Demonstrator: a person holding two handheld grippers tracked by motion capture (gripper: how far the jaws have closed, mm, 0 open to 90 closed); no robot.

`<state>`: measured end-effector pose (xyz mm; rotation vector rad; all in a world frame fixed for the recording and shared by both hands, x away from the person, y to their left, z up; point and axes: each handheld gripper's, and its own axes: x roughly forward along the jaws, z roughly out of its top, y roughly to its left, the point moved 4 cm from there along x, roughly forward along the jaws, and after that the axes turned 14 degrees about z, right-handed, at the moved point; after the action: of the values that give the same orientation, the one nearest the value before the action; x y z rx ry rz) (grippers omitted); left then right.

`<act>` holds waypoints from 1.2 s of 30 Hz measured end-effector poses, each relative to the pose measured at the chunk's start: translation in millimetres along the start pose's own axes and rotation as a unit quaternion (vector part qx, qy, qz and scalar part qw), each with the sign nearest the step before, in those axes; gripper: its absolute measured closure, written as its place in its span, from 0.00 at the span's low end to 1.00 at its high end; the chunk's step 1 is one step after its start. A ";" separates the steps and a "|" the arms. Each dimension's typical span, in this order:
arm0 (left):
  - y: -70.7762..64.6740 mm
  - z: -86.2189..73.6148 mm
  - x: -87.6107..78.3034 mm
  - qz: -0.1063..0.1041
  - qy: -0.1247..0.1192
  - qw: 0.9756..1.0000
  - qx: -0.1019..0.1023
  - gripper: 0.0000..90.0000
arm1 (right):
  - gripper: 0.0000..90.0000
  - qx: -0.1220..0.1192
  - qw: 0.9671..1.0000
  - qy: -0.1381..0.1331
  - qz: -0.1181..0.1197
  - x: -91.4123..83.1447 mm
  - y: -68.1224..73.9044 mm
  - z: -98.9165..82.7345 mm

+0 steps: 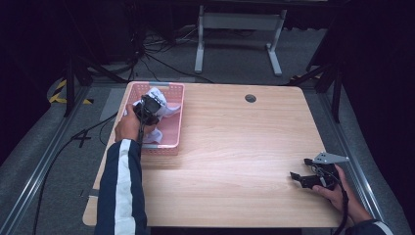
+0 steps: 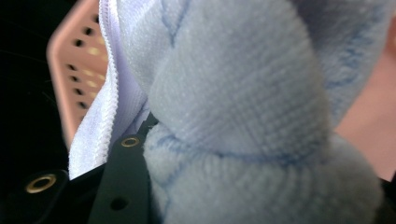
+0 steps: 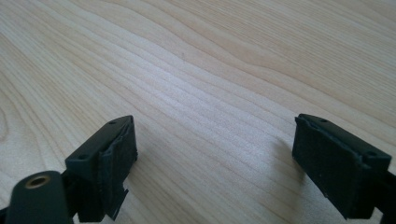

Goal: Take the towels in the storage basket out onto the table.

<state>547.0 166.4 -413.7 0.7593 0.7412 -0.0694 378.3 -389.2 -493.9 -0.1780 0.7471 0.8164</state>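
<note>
A pale blue-white cloth [image 1: 160,96] lies bunched in the pink perforated basket [image 1: 166,147] at the table's far left. My left gripper [image 1: 148,105] reaches into the basket, shut on that cloth. In the left gripper view the soft cloth [image 2: 243,93] bulges between the black jaws, with a stitched hem hanging at the left and the basket wall [image 2: 74,70] behind it. My right gripper [image 1: 301,176] rests low near the table's front right corner, open. In the right gripper view its fingertips [image 3: 215,163] stand wide apart over bare wood, nothing between them.
The light wooden table [image 1: 235,147] has a round cable hole [image 1: 250,98] near its far edge. Beyond it a white desk frame [image 1: 240,24] and cables [image 1: 156,54] lie on the grey floor. A dark sleeve with white stripes [image 1: 122,191] crosses the front left.
</note>
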 end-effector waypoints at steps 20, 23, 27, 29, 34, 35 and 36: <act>35.1 40.5 -96.9 -0.028 -0.148 0.987 -0.052 0.63 | 0.15 -0.001 1.000 0.001 0.001 -0.4 0.1 -0.3; 18.4 54.9 -106.6 -0.049 -0.167 0.984 -0.039 0.63 | 0.15 -0.001 1.000 0.001 0.000 -0.4 0.1 -0.3; -0.5 70.5 -113.4 -0.071 -0.190 0.979 -0.031 0.63 | 0.15 0.000 1.000 0.001 0.000 -0.5 0.2 -0.4; -13.3 78.8 -117.2 -0.086 -0.201 0.975 -0.026 0.63 | 0.15 0.000 1.000 0.002 0.000 -0.6 0.2 -0.4; -60.7 101.3 -127.9 -0.156 -0.235 0.959 -0.010 0.63 | 0.15 -0.001 1.000 0.002 0.000 -0.7 0.2 -0.5; -71.6 104.5 -129.5 -0.166 -0.239 0.957 -0.001 0.63 | 0.15 -0.001 1.000 0.002 0.000 -0.7 0.2 -0.5; -83.8 106.9 -131.2 -0.180 -0.242 0.953 0.008 0.63 | 0.15 0.000 1.000 0.002 0.000 -0.6 0.4 -0.4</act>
<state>485.3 9.5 -328.8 0.5805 0.3997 -0.5732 377.5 -389.5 -493.8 -0.1794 0.7498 0.8167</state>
